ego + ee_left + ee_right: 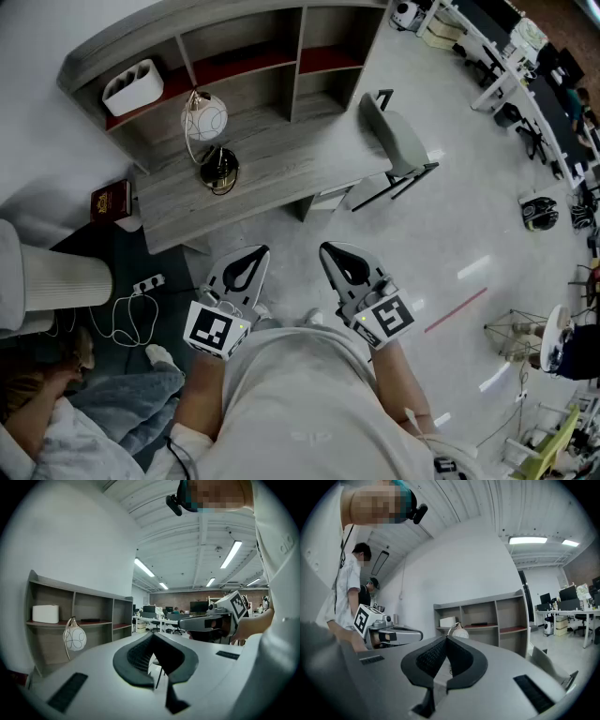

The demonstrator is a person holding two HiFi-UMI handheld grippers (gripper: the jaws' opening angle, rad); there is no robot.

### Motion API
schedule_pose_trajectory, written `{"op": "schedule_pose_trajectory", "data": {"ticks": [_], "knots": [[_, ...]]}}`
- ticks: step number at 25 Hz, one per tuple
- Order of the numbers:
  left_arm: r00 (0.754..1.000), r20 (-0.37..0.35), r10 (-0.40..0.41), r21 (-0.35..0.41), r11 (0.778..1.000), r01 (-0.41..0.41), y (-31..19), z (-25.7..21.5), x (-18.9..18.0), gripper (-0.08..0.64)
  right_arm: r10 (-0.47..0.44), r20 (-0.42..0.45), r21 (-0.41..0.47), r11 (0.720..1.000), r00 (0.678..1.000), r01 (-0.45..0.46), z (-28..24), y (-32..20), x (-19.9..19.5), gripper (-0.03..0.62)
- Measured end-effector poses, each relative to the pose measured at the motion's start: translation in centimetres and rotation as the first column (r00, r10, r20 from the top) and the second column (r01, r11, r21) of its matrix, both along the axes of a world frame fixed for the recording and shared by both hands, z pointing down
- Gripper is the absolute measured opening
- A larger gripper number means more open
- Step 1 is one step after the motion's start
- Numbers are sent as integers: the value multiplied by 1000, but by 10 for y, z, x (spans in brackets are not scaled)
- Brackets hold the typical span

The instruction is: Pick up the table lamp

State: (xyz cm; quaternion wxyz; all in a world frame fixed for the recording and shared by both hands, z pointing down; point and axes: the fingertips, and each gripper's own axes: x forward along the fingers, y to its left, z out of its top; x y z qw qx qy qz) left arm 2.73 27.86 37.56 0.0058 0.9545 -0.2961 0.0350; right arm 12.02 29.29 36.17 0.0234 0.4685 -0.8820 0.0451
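Left hand-held gripper (259,253): pressed together, empty | right hand-held gripper (328,249): same | table lamp (204,119): on desk (272,159), well ahead of both

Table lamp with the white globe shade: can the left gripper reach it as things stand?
Probably, once closer and opened: the left gripper is shut, short of the grey wooden desk, but nothing stands between it and the white-globed lamp.
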Motion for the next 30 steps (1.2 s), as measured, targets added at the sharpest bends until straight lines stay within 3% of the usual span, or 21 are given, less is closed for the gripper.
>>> {"op": "schedule_pose_trajectory", "data": {"ticks": [12,24,30], "knots": [[1000,-11,-22,-15,1000,22,-21,5,-31,14,5,-17,-20,1000,1000,-6,5,-19,-28,29],[999,-26,-44,-56,998,42,-63,24,-108,14,68,23,-111,992,997,-65,29,-64,-78,29],[998,-27,-63,-105,993,60,-87,41,-125,14,81,23,-149,986,996,-76,43,-85,-87,29]]}}
